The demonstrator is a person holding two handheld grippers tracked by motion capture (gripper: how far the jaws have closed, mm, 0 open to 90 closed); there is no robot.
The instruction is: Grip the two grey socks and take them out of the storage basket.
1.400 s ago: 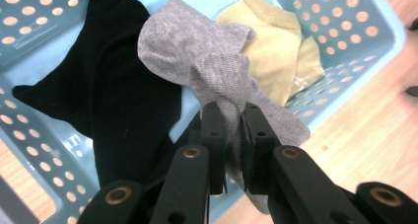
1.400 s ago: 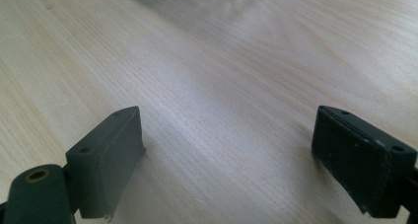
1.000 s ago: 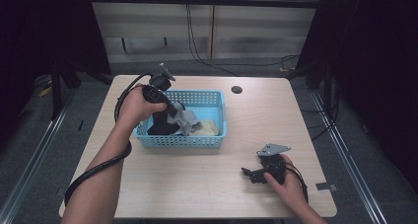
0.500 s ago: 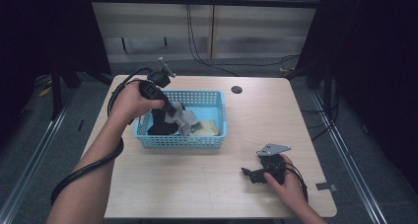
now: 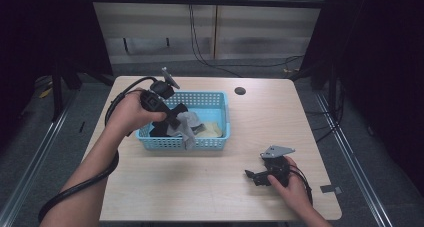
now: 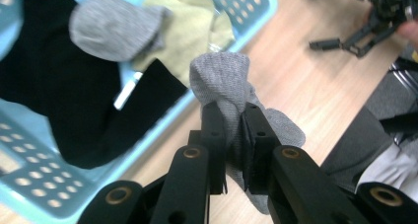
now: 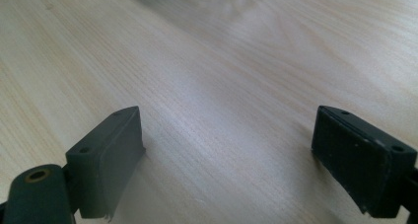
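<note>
Risk: the grey sock [image 6: 231,93] could slip from the pinch or snag the blue basket [image 5: 220,139] rim, since only a bunched fold is caught.
Left gripper [image 6: 232,135]: jaws clenched on the grey sock, left of centre in the high view, over the basket's near wall.
Sock position: squeezed between the jaws, its toe bulging above, the rest hanging below.
Right gripper [image 5: 261,176]: jaws spread apart, resting on the bench [image 5: 210,187] at lower right.

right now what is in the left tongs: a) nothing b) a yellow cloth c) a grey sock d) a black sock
c: the left tongs are shut on a grey sock, lifted at the near rim of the blue basket, while the black and yellow pieces lie inside.
</note>
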